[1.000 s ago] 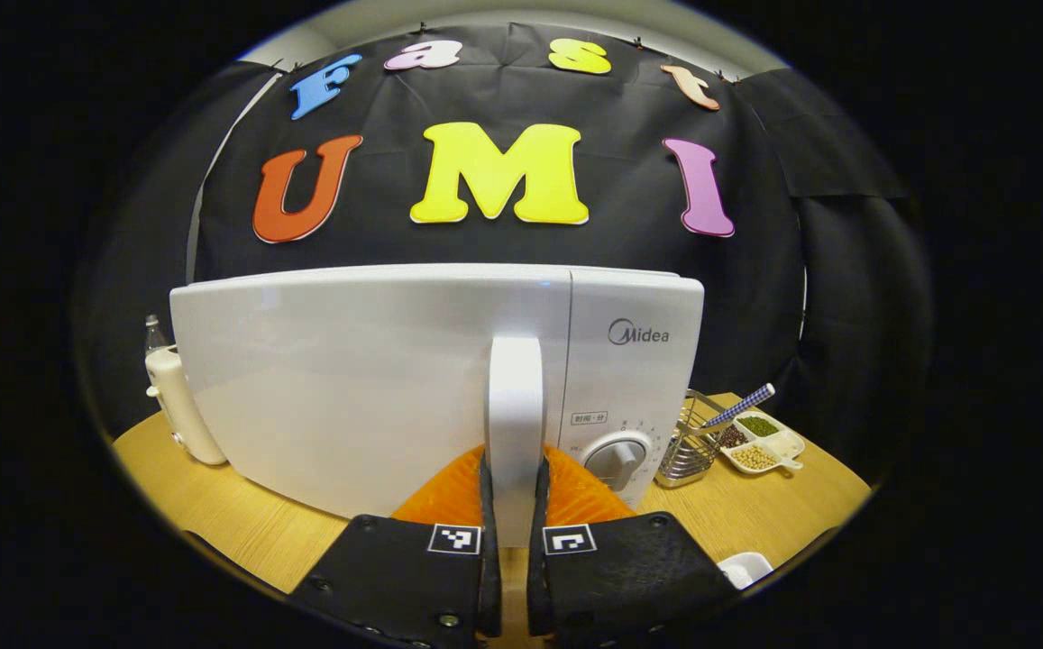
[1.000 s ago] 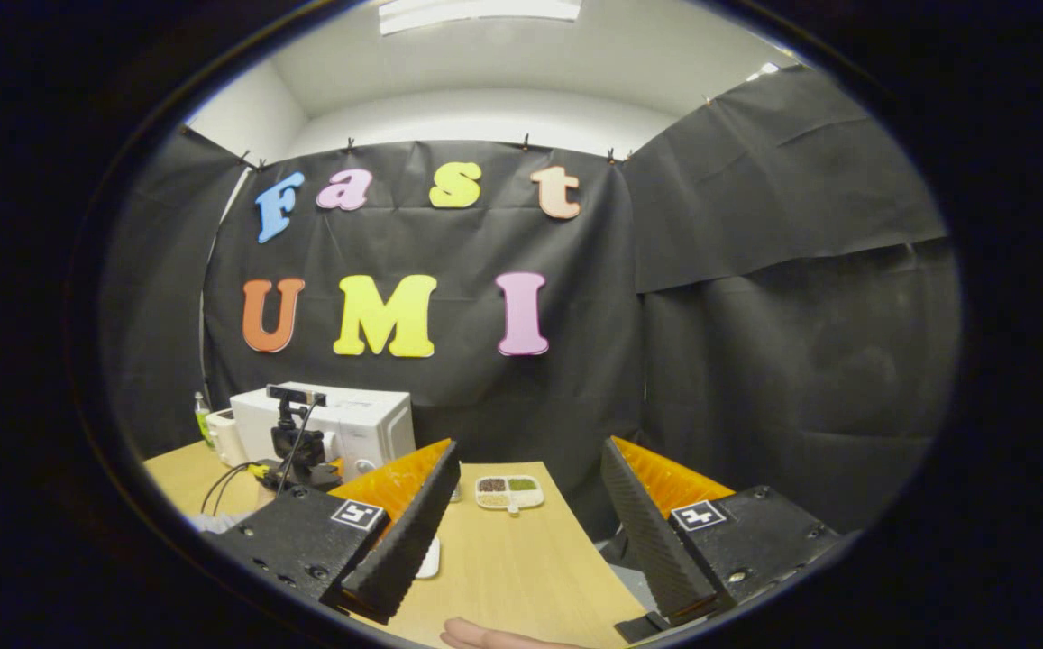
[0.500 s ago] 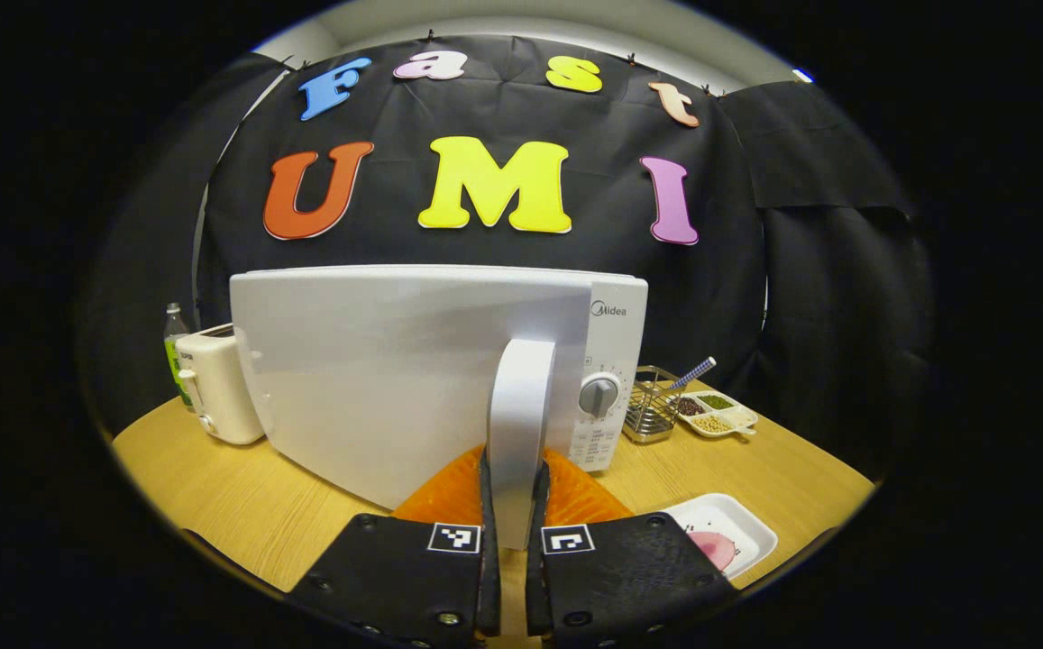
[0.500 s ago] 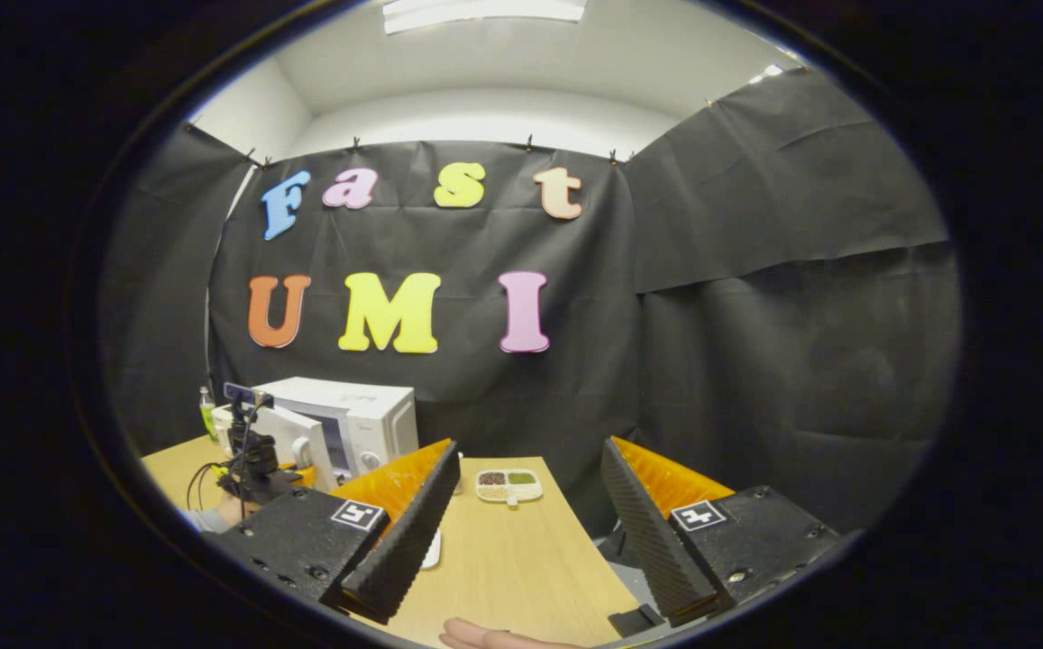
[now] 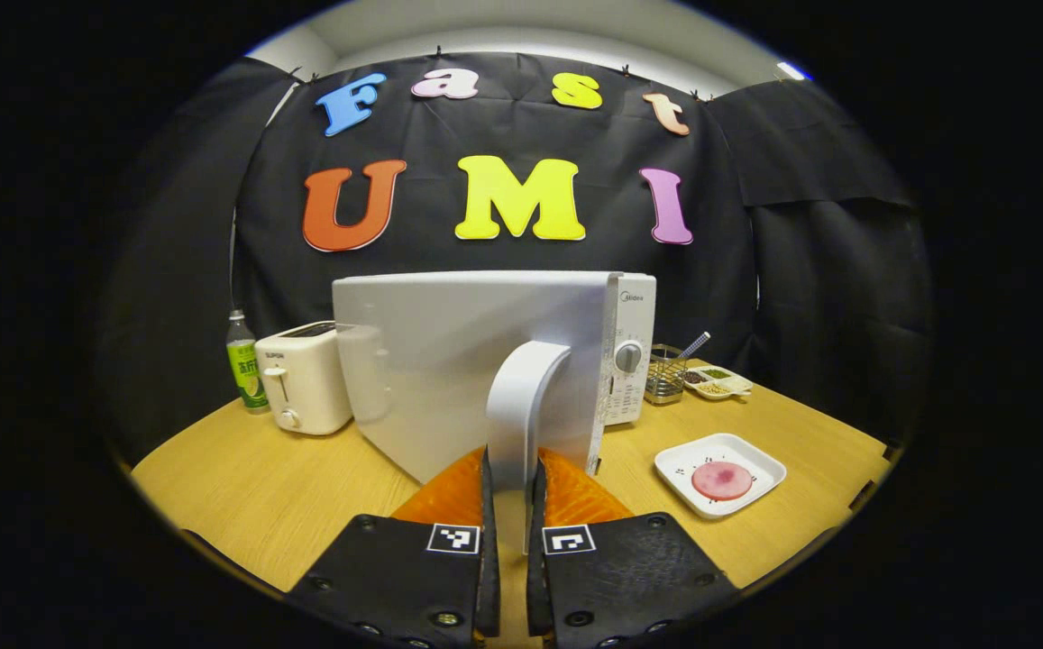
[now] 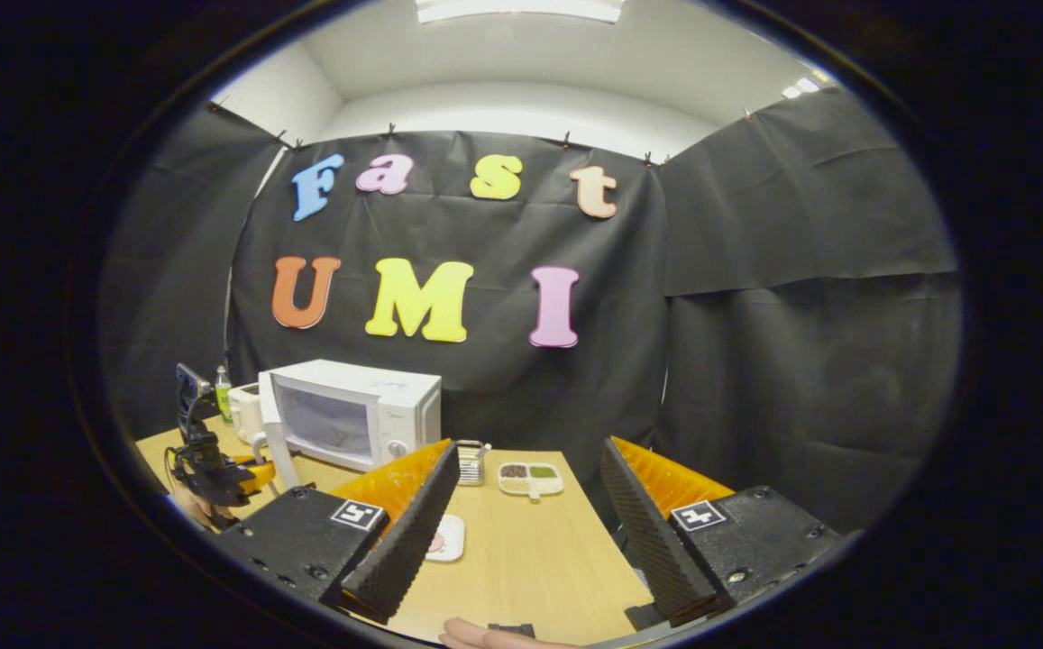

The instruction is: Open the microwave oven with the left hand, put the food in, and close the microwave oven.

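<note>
The left gripper (image 5: 510,505) is clamped on the microwave's door handle (image 5: 521,406), both fingers pressing its sides. Over the last second the door (image 5: 449,361) has swung well out from the microwave (image 6: 354,415): a second ago it lay flat against the front, and now it stands nearly edge-on to the control panel (image 5: 627,356), with the cavity open in the right gripper view. In that view the left gripper sits at the far left by the door's free edge, held in a hand (image 6: 180,503). The opening step looks nearly done; the door may want a little more swing before anything goes in.

The food, a pink slice (image 5: 721,479) on a small white plate (image 5: 679,460), has come into sight on the table to the right of the door, near the front edge. The right gripper (image 6: 528,532) hangs above the near part of the table with its fingers spread wide and nothing between them, well placed to fetch the plate next.

The wooden table (image 5: 242,487) also carries a cream toaster (image 5: 303,379) and a green bottle (image 5: 243,365) left of the microwave, and a wire basket (image 5: 665,374) and a divided dish of beans (image 5: 718,383) to its right. Black cloth walls enclose the booth beneath a white ceiling.
</note>
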Motion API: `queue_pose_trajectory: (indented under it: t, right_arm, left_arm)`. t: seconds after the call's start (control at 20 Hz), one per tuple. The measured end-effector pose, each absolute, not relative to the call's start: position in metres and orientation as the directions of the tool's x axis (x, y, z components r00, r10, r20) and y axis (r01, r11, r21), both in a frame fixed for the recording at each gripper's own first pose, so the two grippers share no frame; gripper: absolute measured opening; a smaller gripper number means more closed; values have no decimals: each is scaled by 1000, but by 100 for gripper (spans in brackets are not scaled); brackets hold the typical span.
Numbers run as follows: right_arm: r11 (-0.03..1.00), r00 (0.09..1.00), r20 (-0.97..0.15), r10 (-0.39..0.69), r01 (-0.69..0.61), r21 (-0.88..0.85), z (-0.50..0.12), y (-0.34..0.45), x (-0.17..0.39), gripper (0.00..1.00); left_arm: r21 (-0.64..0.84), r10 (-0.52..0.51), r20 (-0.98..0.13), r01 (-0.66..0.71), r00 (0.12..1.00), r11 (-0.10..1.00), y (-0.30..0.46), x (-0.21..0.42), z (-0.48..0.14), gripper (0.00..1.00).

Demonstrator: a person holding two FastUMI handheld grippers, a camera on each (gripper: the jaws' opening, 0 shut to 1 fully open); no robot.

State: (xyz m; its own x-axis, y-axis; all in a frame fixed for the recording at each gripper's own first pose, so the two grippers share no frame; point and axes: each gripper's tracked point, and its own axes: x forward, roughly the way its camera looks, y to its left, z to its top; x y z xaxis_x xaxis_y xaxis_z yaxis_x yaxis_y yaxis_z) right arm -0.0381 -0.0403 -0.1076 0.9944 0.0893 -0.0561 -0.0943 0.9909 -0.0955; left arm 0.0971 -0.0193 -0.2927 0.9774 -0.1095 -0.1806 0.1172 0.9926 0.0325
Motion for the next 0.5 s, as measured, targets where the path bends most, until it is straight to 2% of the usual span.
queue_pose_trajectory:
  t: [0.1, 0.15, 0.2, 0.4, 0.5]
  right_arm:
    - [989, 991, -77, 110, -117, -95, -112, -28, -35, 96]
    - [988, 989, -93, 119, -127, -92, -115, -22, -32, 100]
    - [987, 986, -111, 125, -135, -90, -118, -17, -28, 96]
    - [985, 975, -182, 130, -148, -86, -133, -2, -10, 96]
    - [984, 970, -211, 120, -144, -101, -141, 3, 1, 96]
  left_arm:
    - [30, -85, -182, 92, 980, 995, 8, 80, -293, 12]
    - [30, -67, -188, 74, 980, 997, 23, 72, -294, 12]
    - [35, -47, -184, 55, 982, 998, 39, 63, -292, 13]
    - [45, 47, -166, -40, 985, 998, 112, 40, -293, 13]
    - [17, 47, -164, -45, 985, 999, 138, 30, -293, 13]
